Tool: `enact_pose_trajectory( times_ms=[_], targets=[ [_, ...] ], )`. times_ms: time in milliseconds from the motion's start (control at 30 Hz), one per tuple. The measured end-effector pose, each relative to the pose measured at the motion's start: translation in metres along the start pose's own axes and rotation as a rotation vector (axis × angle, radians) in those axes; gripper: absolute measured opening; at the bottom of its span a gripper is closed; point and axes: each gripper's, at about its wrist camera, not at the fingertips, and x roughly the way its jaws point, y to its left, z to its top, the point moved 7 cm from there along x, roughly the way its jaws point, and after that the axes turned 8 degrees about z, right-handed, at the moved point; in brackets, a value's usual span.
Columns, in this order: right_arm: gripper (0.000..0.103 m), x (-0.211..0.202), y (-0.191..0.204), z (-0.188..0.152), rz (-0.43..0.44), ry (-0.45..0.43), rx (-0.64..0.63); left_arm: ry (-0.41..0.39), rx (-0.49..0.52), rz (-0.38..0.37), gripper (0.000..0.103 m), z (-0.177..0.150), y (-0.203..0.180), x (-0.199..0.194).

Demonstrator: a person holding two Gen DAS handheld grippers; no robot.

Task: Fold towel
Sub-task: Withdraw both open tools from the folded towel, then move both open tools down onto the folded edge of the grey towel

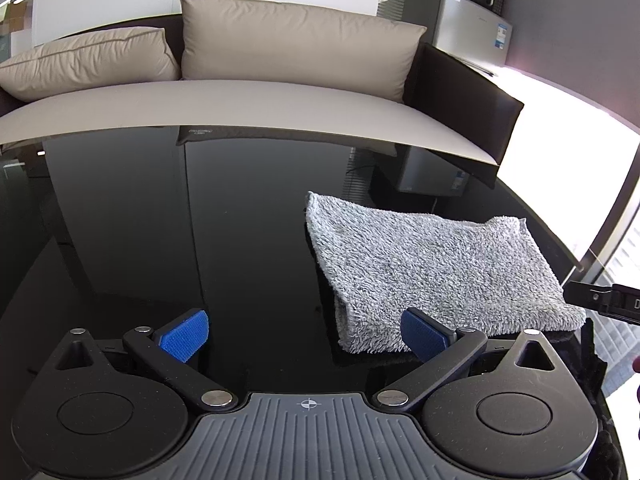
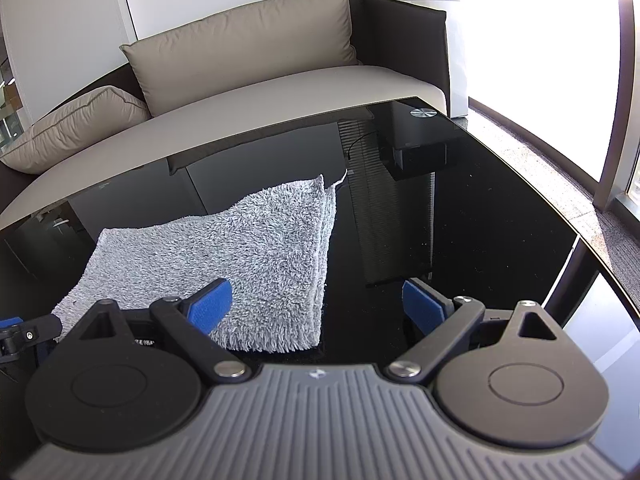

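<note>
A fluffy grey towel (image 1: 436,268) lies folded into a thick rectangle on the glossy black table (image 1: 200,220). In the left wrist view it sits right of centre, its near left corner just ahead of the right blue pad. My left gripper (image 1: 306,334) stands open with only bare table between its pads. In the right wrist view the towel (image 2: 224,256) lies left of centre, and my right gripper (image 2: 318,306) is open, its left pad over the towel's near edge and its right pad over bare table. Part of the right gripper shows at the left wrist view's right edge.
A beige sofa (image 1: 256,100) with cushions (image 1: 292,40) runs along the table's far edge. A small fridge with a microwave (image 1: 460,12) on top stands at the back right. The table's right edge (image 2: 560,216) drops to carpet beside a bright window.
</note>
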Motion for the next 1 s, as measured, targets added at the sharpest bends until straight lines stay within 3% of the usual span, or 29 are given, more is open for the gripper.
enact_pose_trajectory(
  times_ms=[100,533,667,1000],
  targets=[
    [0.094,-0.003,0.0,-0.001,-0.004,-0.002,0.001,0.006,0.012,-0.017,0.086,-0.002,-0.004,0.001],
    [0.094,-0.016,-0.002,-0.006,0.008,-0.018,0.041,0.002,0.016,-0.038,0.077,-0.006,-0.009,-0.003],
    [0.079,-0.017,-0.001,-0.009,0.017,-0.009,0.038,-0.002,0.013,-0.042,0.073,-0.007,-0.01,-0.004],
    [0.058,-0.017,0.002,-0.013,0.03,0.01,0.046,-0.004,0.021,-0.047,0.065,-0.007,-0.014,-0.006]
  ],
)
